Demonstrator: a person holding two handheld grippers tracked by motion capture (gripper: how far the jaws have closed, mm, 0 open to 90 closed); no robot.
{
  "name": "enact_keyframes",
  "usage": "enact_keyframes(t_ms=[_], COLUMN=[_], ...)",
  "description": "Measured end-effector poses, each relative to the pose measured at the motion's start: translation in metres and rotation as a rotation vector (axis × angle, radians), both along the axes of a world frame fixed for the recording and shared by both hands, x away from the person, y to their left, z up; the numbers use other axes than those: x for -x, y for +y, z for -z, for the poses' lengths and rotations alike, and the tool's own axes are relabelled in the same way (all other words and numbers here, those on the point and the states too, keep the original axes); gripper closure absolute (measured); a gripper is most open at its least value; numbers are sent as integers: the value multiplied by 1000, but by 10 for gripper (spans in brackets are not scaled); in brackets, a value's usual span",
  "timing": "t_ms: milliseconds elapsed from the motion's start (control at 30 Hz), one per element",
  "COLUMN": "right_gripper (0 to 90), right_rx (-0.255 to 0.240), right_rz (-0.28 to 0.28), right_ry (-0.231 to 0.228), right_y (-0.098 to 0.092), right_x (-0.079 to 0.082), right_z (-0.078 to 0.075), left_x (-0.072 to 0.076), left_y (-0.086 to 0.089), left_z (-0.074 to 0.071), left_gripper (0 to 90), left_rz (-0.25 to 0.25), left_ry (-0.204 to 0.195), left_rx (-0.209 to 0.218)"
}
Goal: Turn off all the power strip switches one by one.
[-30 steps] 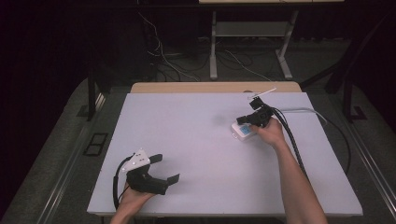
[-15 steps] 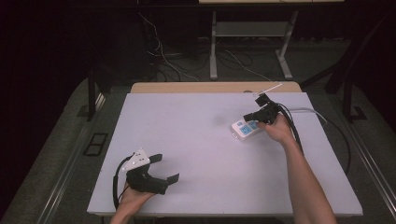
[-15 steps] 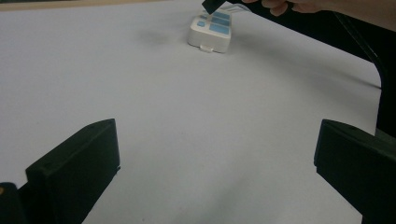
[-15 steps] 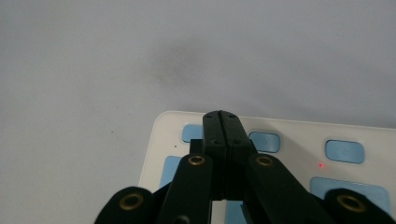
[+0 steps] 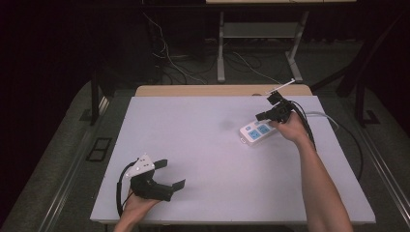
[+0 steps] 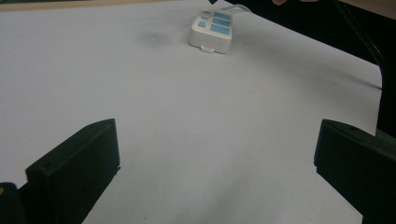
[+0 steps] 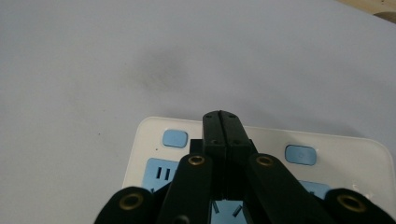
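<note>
White power strip point(image 5: 256, 132) with blue sockets lies flat on the table point(image 5: 217, 145), toward its far right part. Right gripper point(image 5: 267, 114) sits directly over the strip, jaws pressed together with nothing between them; contact with the strip cannot be determined. Left gripper point(image 5: 170, 173) rests at the near left edge, well apart, jaws spread wide and empty.

Between the wide-spread jaws of the left tongs point(image 5: 170, 175) and ahead of them, the surface point(image 5: 208, 145) lay bare and open all the way across. The one obstacle ahead was the white power strip point(image 5: 256, 132), far off. The right tongs point(image 5: 261, 116), jaws pressed together, sat over that strip, with open surface beyond their tips.
</note>
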State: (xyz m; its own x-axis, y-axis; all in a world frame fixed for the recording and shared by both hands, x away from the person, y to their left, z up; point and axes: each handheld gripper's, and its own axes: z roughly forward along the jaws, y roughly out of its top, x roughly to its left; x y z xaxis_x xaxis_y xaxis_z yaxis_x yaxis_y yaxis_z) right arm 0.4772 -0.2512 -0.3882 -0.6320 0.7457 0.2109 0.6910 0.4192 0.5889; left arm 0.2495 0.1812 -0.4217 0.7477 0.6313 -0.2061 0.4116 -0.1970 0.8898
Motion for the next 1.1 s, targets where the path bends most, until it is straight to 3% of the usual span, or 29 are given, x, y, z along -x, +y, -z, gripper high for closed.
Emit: enact_keyframes(t_ms=[533, 1100], right_gripper=[900, 899], right_rx=[-27, -35], right_rz=[58, 30], right_ry=[14, 46], right_y=[-21, -11], right_x=[-10, -12], right_z=[9, 23], left_x=[0, 0], left_y=[1, 1], left_z=[0, 0], left_gripper=[0, 0], left_rz=[-1, -2], left_ry=[-2, -2], left_rx=[-2, -4])
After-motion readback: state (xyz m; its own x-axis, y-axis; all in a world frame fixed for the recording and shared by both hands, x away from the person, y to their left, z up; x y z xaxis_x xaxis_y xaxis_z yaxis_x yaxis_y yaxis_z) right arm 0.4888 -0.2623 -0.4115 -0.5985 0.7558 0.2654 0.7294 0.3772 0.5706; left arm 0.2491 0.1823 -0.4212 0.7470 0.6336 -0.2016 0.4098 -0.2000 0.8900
